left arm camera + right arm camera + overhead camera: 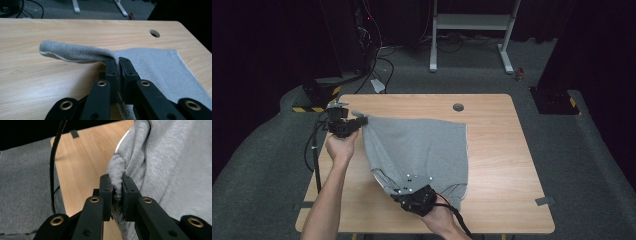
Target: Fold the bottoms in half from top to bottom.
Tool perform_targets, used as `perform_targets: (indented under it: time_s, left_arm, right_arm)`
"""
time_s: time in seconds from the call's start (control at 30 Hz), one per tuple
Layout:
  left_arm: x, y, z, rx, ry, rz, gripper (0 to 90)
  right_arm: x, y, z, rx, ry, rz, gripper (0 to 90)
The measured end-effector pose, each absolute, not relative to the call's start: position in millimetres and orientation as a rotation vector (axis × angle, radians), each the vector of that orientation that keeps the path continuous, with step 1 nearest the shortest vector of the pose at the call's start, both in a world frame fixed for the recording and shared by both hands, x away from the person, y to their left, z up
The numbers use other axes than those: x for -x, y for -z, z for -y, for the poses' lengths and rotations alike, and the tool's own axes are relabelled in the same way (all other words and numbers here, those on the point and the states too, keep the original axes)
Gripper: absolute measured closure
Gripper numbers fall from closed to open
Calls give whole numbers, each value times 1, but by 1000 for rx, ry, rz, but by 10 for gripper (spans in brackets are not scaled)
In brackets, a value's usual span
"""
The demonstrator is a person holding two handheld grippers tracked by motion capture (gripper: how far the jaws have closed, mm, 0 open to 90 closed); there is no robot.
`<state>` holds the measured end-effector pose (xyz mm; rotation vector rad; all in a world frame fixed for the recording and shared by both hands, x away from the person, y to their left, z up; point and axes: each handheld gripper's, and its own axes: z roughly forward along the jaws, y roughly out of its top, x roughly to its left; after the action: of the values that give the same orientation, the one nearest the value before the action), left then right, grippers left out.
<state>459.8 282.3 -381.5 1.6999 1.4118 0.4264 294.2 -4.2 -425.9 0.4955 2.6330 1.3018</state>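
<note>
A: Where did the grey garment [419, 150] lie?

B: Spread mid-tabletop [492, 190], just short of the cable hole [458, 107]. The left gripper [357, 121] had its fingers clamped on the garment's far left corner; the right gripper [404, 196] pinched its near edge.

A: And the line between them?

B: It ran along the left edge, away from the hole, so I judged the fold would go across toward the right.
</note>
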Motion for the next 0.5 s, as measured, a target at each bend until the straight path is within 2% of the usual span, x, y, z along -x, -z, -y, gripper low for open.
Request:
perform_targets:
  time_s: [0.13,0.5]
  left_arm:
    - [-457,377,-282,-1704,-436,-1397,861]
    - [-468,373,-250,-1724,-434,-1327,861]
  right_arm:
    - [-293,424,6,-492,-1330,-2611,809]
    - [-294,430,29,-577,-1352,-2553,808]
